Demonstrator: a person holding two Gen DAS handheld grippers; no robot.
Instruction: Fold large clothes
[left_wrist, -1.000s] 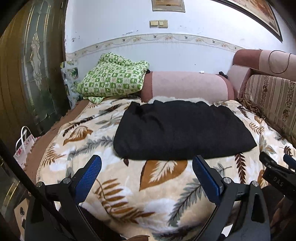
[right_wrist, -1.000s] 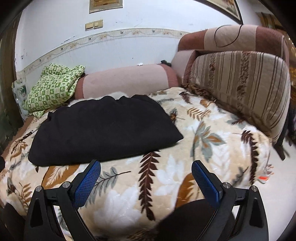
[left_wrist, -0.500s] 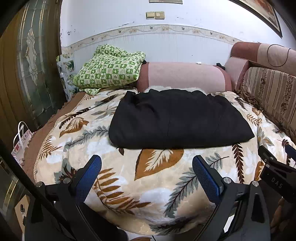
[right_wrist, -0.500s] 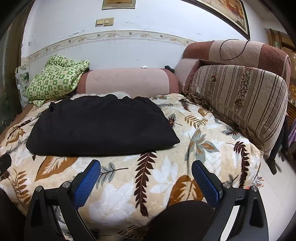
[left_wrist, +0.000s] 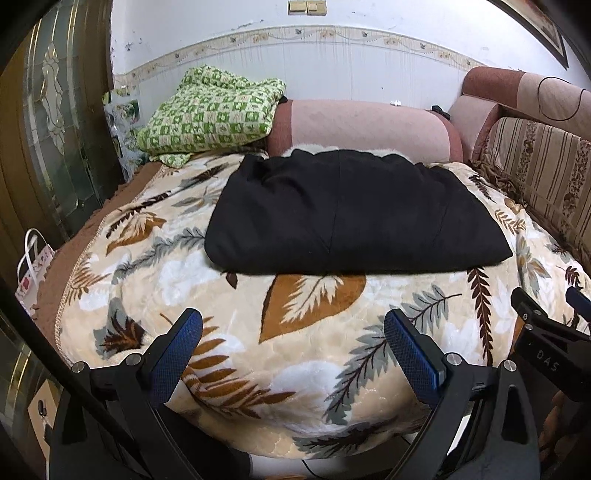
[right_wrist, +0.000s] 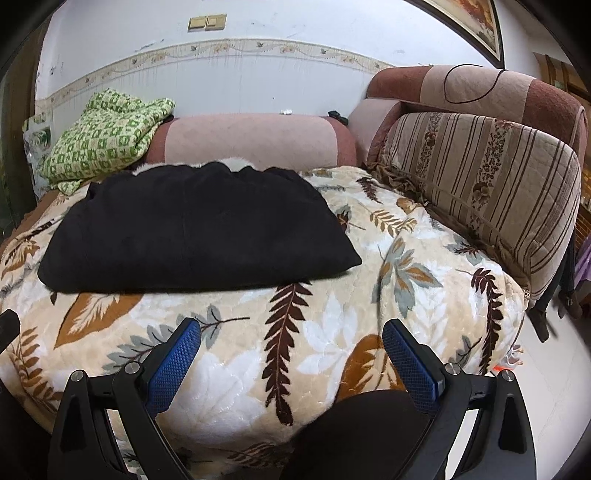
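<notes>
On the leaf-pattern blanket (left_wrist: 317, 354) the folded black garment (left_wrist: 354, 214) lies flat near the pink bolster (left_wrist: 369, 125), and my left hand-held gripper (left_wrist: 293, 345) and right hand-held gripper (right_wrist: 291, 345), both spread apart and empty, have pulled back from it.

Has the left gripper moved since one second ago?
Yes. The left gripper has pulled back from the black garment; more of the leaf blanket shows.

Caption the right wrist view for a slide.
Open right gripper above leaf-print blanket, facing the folded black garment.
</notes>
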